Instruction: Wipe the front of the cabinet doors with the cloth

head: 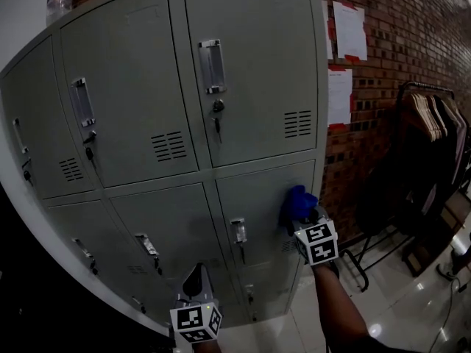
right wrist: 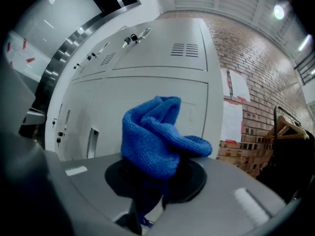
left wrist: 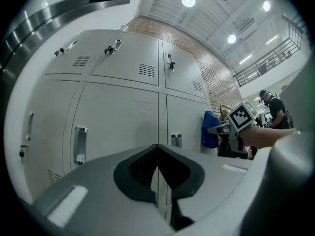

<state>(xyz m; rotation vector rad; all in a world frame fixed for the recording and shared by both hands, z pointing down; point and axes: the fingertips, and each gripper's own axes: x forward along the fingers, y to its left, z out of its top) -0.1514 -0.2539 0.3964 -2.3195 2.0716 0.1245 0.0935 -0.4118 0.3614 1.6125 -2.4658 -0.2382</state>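
A grey metal locker cabinet (head: 169, 87) with several doors fills the head view. My right gripper (head: 300, 213) is shut on a bunched blue cloth (head: 297, 201), held against the right edge of a lower door (head: 265, 197). In the right gripper view the blue cloth (right wrist: 155, 136) bulges out above the shut jaws (right wrist: 156, 173), with the door panel close behind it. My left gripper (head: 196, 279) hangs low before the bottom doors, jaws shut and empty (left wrist: 157, 168). The left gripper view also shows the cloth (left wrist: 210, 129) and the right gripper's marker cube (left wrist: 241, 116).
A brick wall (head: 390, 57) with paper notices (head: 349, 29) stands right of the cabinet. A clothes rack with dark garments (head: 430, 134) and a dark metal frame (head: 368, 248) sit on the glossy floor at right. Door handles and keys (head: 211, 66) jut out. A person stands far off (left wrist: 273, 107).
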